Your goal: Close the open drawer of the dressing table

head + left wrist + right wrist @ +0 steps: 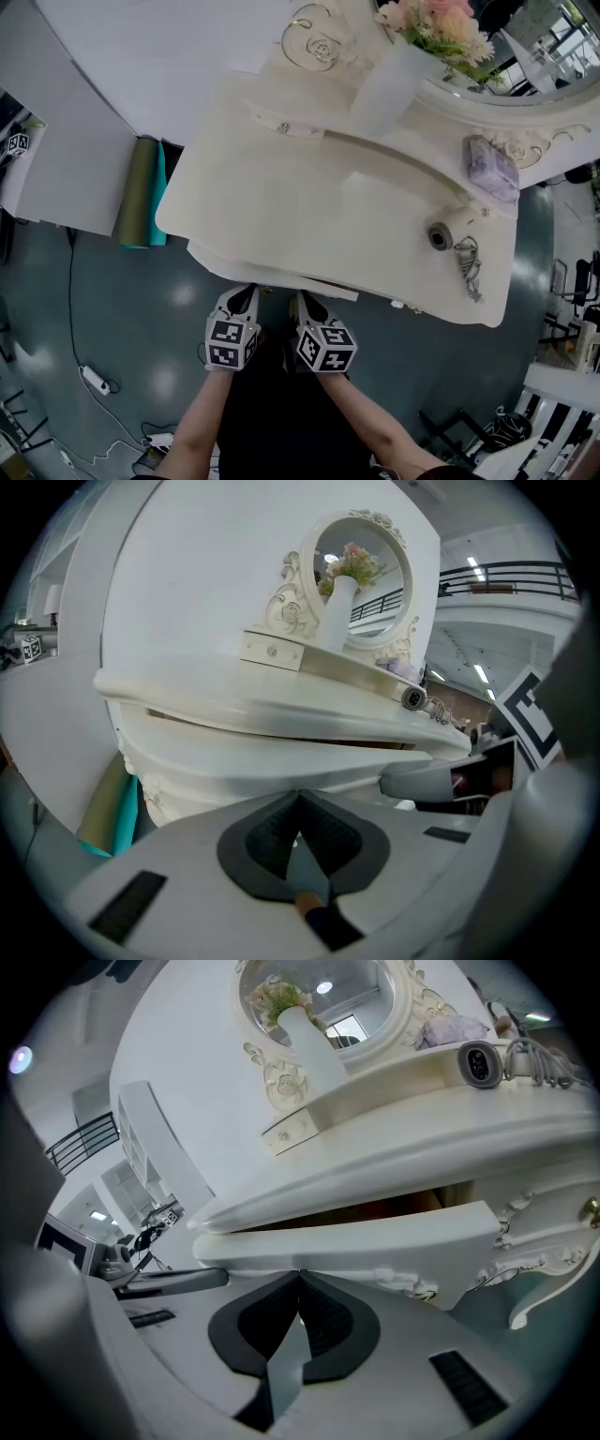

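The white dressing table point(281, 197) fills the middle of the head view. Its drawer point(281, 275) sticks out a little under the front edge, with a dark gap above the drawer front point(281, 761) point(375, 1241). My left gripper point(248, 293) point(298, 797) and right gripper point(302, 298) point(300, 1276) sit side by side just in front of it, tips pointing at the drawer front. Both are shut, pads meeting, with nothing between them. Whether the tips touch the drawer front I cannot tell.
On the tabletop stand a white vase of flowers point(394, 84), a purple box point(490, 169), a small round device with a cable point(439, 236) and an oval mirror point(361, 574). A rolled green mat point(139, 192) leans at the table's left; a power strip point(94, 380) lies on the floor.
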